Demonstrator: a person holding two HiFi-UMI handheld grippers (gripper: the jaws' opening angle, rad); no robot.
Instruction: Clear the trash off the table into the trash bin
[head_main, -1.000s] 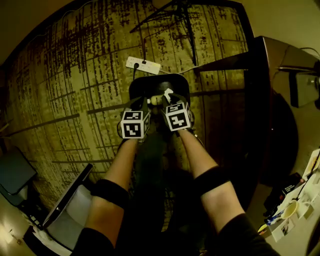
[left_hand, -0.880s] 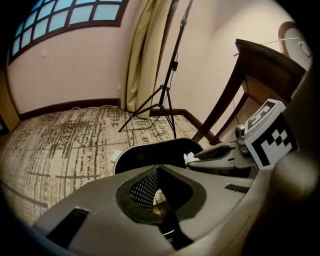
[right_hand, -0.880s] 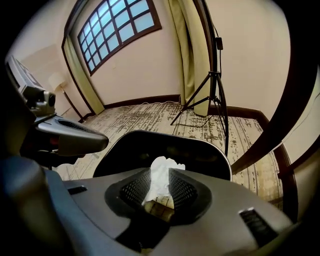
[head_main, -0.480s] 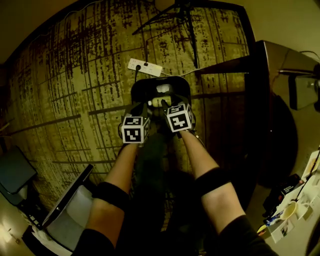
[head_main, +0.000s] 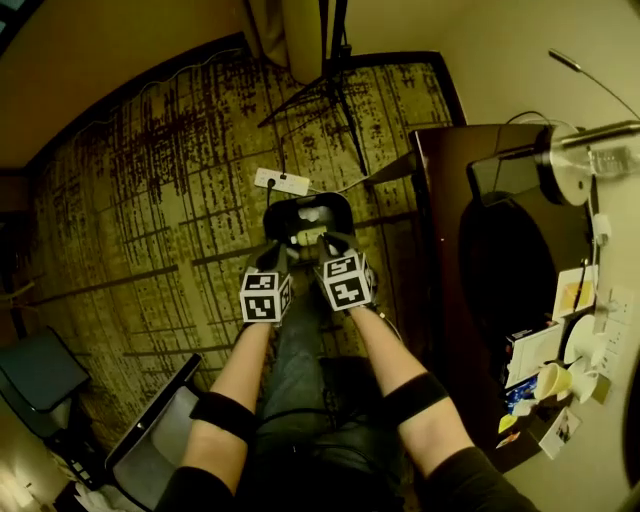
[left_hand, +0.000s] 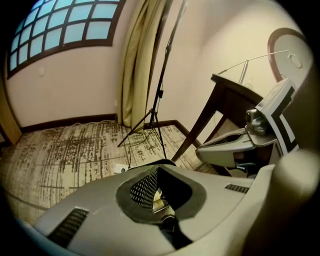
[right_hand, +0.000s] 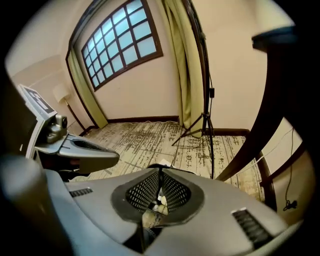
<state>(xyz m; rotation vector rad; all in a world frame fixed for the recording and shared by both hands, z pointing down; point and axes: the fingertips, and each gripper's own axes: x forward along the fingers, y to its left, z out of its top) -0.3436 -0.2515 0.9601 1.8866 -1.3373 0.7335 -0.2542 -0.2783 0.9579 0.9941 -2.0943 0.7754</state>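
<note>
Left gripper (head_main: 272, 256) and right gripper (head_main: 326, 241) have lifted above the bin (head_main: 342, 206); both jaws closed, empty, the right's just shutting: drop looks done.

place: lived-in room, home-like | evidence: patterned carpet (head_main: 150, 200), curtain (left_hand: 140, 60), paned window (right_hand: 120, 45), dark wooden table (head_main: 445, 260)
</note>
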